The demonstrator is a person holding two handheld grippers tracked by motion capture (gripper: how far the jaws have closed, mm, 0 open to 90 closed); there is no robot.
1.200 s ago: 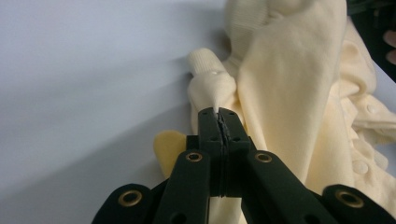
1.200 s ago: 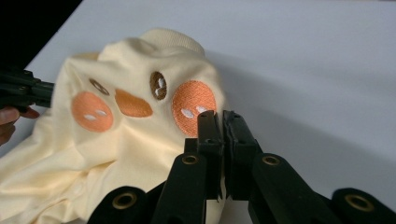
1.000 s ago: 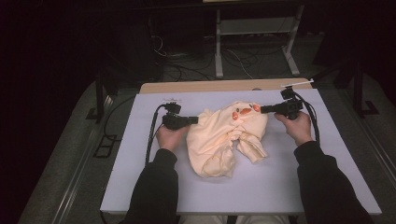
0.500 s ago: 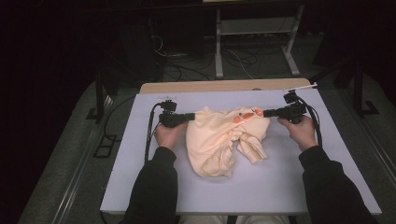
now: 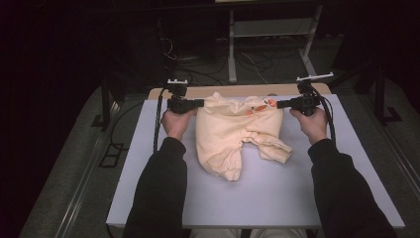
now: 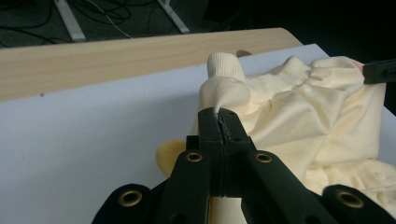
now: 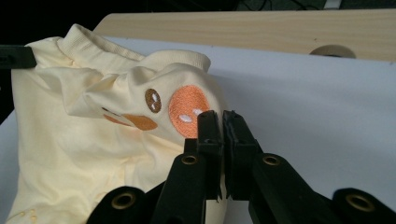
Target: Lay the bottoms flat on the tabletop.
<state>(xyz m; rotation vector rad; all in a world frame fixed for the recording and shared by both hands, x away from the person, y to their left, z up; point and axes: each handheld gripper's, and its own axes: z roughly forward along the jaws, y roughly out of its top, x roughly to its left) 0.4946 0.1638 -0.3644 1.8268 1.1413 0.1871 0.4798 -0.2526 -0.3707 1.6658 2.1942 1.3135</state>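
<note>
Two grippers, garment (cream), white table

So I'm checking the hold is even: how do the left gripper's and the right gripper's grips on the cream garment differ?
The left gripper pinches plain fabric below a ribbed edge; the right gripper pinches the cream garment beside an orange embroidered patch. The left one shows at the garment's left top corner in the high view, the right at its right. Both are shut on the fabric, stretching it between them.

The garment lies on the table toward its far edge, between the left gripper at its left corner and the right gripper opposite
</note>
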